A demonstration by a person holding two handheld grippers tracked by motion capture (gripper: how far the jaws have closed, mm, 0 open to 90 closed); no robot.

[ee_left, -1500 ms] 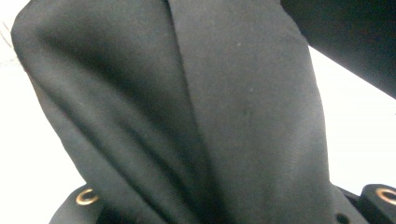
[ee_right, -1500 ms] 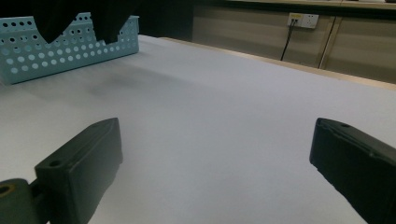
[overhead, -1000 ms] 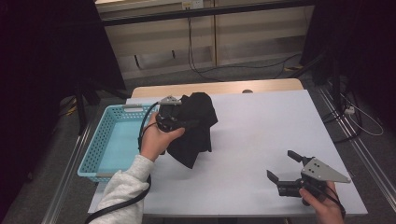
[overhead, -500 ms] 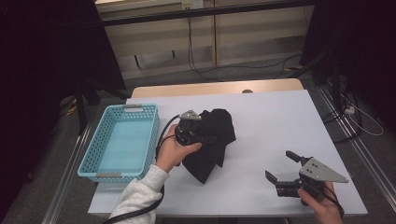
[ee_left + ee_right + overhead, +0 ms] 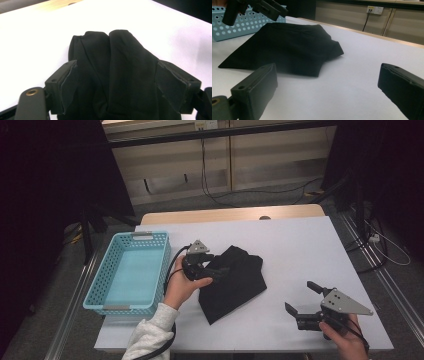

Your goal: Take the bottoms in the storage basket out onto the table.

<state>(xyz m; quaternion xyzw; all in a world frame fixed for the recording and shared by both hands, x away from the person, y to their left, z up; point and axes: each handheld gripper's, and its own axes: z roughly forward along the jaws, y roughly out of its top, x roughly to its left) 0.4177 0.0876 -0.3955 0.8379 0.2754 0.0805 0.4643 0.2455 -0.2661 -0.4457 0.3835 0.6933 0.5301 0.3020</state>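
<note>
A black cloth (image 5: 235,282) lies crumpled on the white table (image 5: 305,245), just right of the basket. My left gripper (image 5: 220,268) hovers low over the cloth's left edge. Its jaws have just been opening and now stand wide apart. In the left gripper view the cloth (image 5: 117,50) runs loose between the two pads (image 5: 68,82), which do not press on it. My right gripper (image 5: 299,296) rests open near the table's front right, with nothing between its jaws. From the right gripper view the cloth (image 5: 287,47) lies ahead, and the left gripper (image 5: 262,7) hangs above its far side.
A light blue plastic basket (image 5: 102,295) stands at the table's left edge; its inside looks bare. Its wall (image 5: 227,27) shows behind the cloth in the right gripper view. A wooden strip (image 5: 230,215) borders the table's far side, with cables on the floor beyond.
My left hand has carried the cloth rightward and down from beside the basket onto the table. Its jaws have opened and the cloth now lies spread out. The right gripper has stayed put.
</note>
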